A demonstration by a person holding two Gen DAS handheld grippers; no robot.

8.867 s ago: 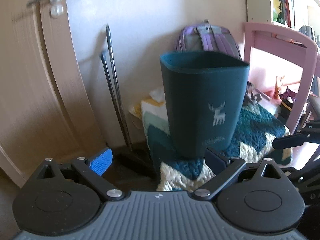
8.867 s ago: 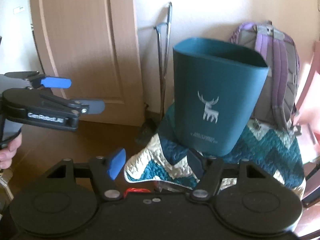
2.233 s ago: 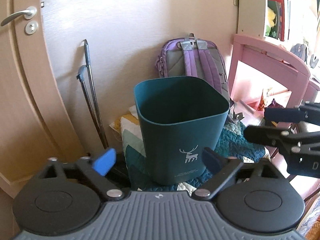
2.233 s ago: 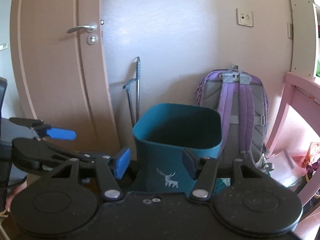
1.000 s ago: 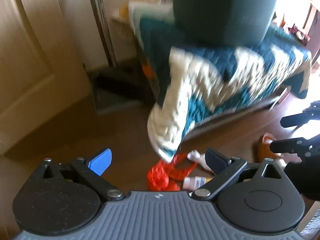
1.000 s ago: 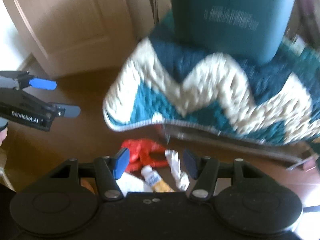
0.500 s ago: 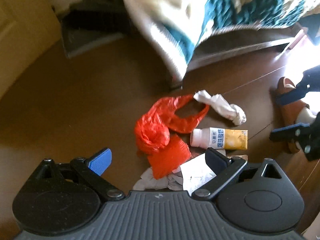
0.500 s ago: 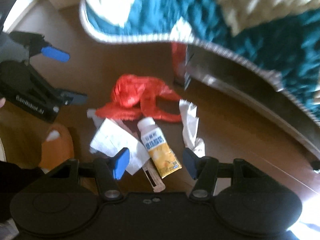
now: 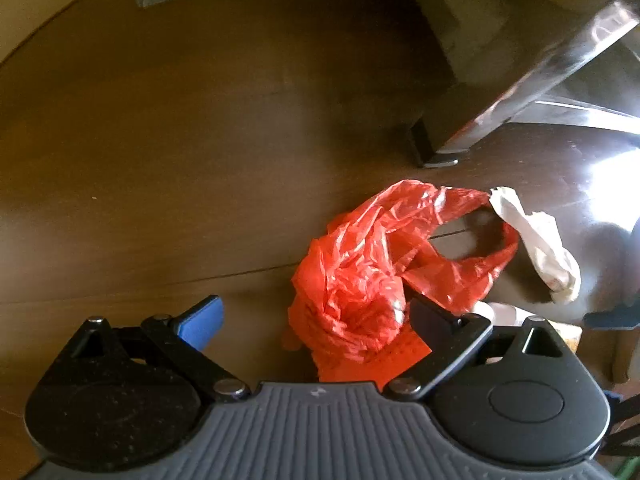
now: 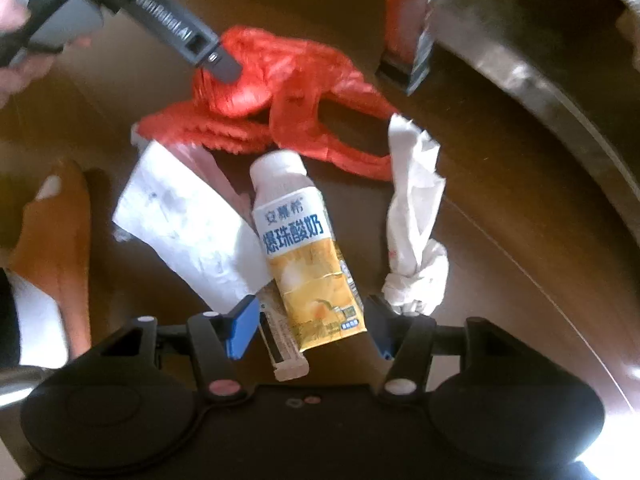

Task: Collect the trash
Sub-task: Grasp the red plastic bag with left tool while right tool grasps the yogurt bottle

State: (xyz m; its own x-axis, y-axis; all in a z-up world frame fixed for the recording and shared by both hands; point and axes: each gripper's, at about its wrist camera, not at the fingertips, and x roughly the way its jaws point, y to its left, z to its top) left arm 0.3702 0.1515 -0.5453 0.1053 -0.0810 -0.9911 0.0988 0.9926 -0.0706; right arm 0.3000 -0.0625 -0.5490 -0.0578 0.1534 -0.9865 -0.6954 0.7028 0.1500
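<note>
The red plastic bag (image 9: 384,264) is the biggest piece — thin, crinkly and very light, so pinch its bunched middle. It lies on the brown floor (image 9: 160,140), and the left gripper (image 9: 316,316) hangs wide open right over it. The white paper sheet (image 10: 188,224) is flat and floppy. The yogurt bottle (image 10: 304,248) is stiff and smooth — maybe empty — so squeeze its yellow body; the right gripper (image 10: 312,328) is open around its bottom end. The twisted tissue (image 10: 416,216) beside it is soft.
</note>
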